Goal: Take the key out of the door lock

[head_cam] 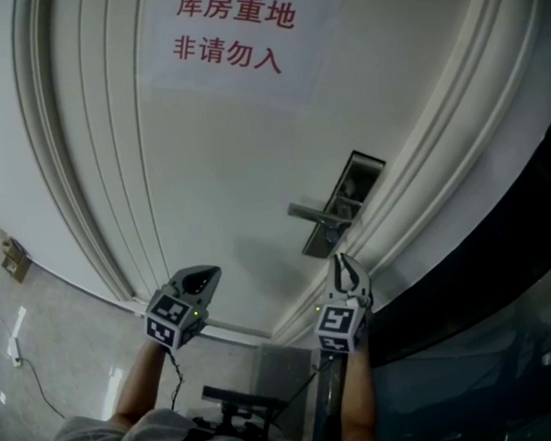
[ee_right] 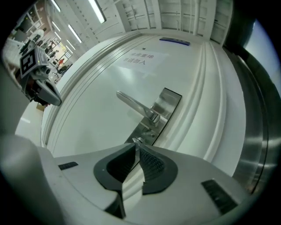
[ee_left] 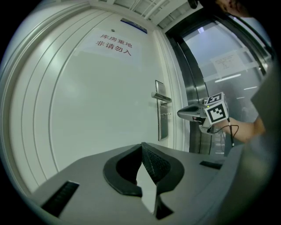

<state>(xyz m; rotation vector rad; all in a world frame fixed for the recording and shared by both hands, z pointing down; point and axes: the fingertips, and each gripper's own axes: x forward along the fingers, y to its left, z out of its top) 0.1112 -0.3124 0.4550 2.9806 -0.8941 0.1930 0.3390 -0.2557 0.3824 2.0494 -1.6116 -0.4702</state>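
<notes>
A small silver key (ee_right: pixel 138 141) sticks out of the steel lock plate (ee_right: pixel 153 121) below the lever handle (ee_right: pixel 136 105) on a white door (head_cam: pixel 208 172). My right gripper (ee_right: pixel 136 147) points straight at the key, its tips just short of it. A narrow slit shows between its pads and nothing is in it. From the left gripper view, the key (ee_left: pixel 165 114) and the right gripper (ee_left: pixel 179 114) stand a little apart. My left gripper (head_cam: pixel 205 274) hangs further left before the bare door panel, pads (ee_left: pixel 151 160) together and empty.
A paper notice with red characters (head_cam: pixel 233 33) is stuck high on the door. White moulded door frame (head_cam: pixel 438 151) runs right of the lock. Beyond it stands a dark glass and metal partition (head_cam: pixel 500 295). A cable (head_cam: pixel 25 366) lies on the grey floor at left.
</notes>
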